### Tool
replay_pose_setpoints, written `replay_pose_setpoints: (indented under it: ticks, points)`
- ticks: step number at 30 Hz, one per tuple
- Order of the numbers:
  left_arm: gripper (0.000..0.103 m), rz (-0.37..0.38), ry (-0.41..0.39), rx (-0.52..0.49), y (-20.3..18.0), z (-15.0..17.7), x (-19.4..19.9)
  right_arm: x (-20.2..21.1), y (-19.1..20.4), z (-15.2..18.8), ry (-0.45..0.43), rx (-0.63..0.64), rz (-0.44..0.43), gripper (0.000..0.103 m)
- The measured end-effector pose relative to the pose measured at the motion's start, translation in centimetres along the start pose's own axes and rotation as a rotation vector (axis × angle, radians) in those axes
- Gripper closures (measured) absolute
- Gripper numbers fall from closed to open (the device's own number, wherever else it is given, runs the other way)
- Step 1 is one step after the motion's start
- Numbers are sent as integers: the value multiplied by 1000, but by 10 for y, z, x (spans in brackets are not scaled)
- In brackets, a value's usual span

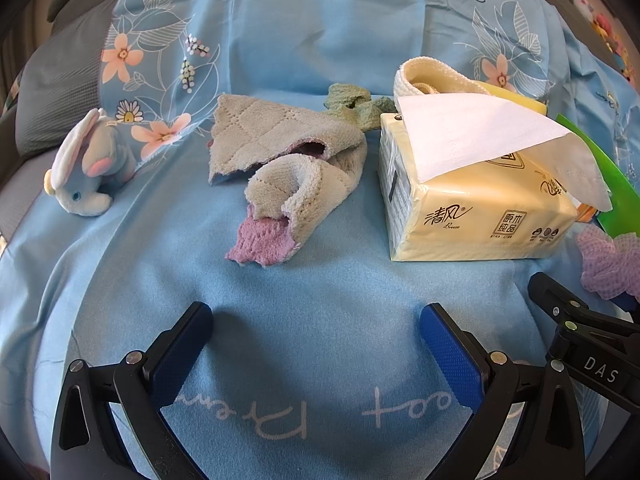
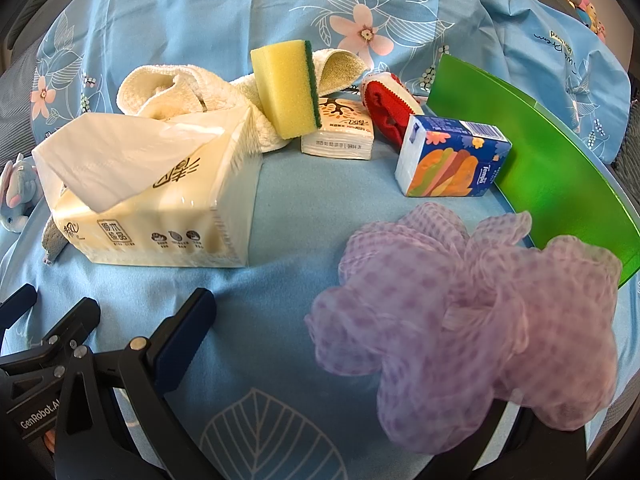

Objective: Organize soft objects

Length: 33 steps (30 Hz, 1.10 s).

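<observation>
My left gripper [image 1: 316, 320] is open and empty above the blue bedsheet, short of a grey-and-purple quilted cloth [image 1: 280, 168]. A blue plush elephant [image 1: 88, 168] lies to the left, a green knitted cloth [image 1: 352, 106] behind, and a yellow tissue pack [image 1: 472, 208] to the right. In the right wrist view my right gripper [image 2: 344, 320] is open. A purple mesh bath pouf [image 2: 468, 320] covers its right finger; only the left finger [image 2: 188, 320] shows. Whether the pouf is touched is unclear. The tissue pack [image 2: 160, 200] lies ahead to the left.
Behind the tissue pack lie a cream towel [image 2: 176, 88], a yellow-green sponge [image 2: 288, 88], a small tissue packet [image 2: 340, 136], a red-white item [image 2: 388, 108] and a blue Tempo tissue pack [image 2: 452, 160]. A green plastic sheet [image 2: 540, 168] stands at right. Grey cushions border the left.
</observation>
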<state>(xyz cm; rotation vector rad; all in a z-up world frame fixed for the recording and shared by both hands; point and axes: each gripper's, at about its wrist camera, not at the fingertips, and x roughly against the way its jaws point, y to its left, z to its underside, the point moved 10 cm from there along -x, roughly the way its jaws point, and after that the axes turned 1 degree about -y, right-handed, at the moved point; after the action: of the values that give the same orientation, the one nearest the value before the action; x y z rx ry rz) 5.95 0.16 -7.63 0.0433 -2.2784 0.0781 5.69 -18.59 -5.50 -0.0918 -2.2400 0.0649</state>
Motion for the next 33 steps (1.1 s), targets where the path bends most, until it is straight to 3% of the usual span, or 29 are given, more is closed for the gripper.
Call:
replay_pose_setpoints:
  ticks: [33]
  points:
    - [0,-14,-1,11,-2,0,-1,-4,0,4,7,-9,21,1]
